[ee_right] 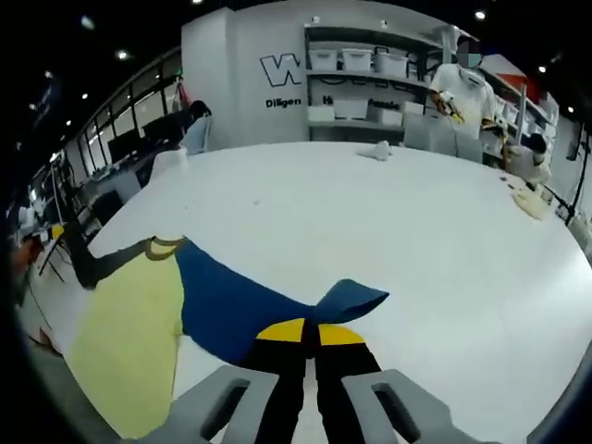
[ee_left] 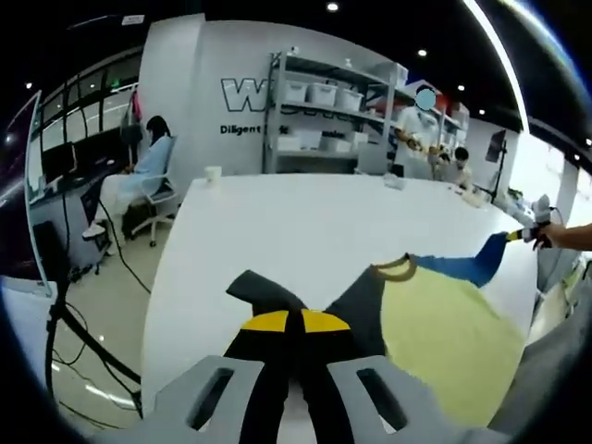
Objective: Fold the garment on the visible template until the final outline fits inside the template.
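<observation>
Beyond the garment [ee_right: 185, 296], the white table [ee_right: 370, 222] is lying bare and open right up to its far edge, where a cup [ee_left: 213, 173] and a crumpled item [ee_right: 377, 151] are sitting; shelving [ee_left: 324, 120] is standing behind the table

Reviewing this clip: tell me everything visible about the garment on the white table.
The garment is a soft T-shirt with a pale yellow body, one dark grey sleeve, one blue sleeve and a tan collar. It lies spread on the white table, not yet folded. The left gripper is shut on the grey sleeve, the right gripper on the blue one.
</observation>
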A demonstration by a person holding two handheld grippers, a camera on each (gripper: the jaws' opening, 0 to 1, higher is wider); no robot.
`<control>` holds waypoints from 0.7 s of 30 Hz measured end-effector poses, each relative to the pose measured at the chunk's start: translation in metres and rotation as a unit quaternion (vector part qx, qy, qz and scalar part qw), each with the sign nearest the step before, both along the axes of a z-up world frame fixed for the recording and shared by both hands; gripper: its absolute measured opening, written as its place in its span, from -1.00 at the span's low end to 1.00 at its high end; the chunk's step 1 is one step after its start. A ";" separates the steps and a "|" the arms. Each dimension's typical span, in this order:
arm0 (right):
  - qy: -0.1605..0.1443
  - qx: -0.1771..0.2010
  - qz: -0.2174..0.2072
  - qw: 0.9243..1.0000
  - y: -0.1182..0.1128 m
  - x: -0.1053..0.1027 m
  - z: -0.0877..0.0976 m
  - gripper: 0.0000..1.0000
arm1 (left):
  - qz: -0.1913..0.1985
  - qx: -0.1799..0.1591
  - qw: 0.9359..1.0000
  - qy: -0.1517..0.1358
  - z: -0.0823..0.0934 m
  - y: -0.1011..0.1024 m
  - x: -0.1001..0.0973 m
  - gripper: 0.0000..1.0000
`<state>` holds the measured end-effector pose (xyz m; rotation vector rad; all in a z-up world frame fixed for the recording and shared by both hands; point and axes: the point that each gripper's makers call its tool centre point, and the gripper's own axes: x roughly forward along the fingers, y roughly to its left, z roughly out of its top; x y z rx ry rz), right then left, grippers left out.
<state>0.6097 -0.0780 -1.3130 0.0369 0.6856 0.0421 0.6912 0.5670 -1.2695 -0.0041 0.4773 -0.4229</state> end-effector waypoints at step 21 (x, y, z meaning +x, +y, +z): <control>-0.037 0.010 0.031 0.999 0.028 0.007 0.038 -1.00 | -0.119 -0.051 0.989 -0.071 0.080 -0.119 -0.003 -0.98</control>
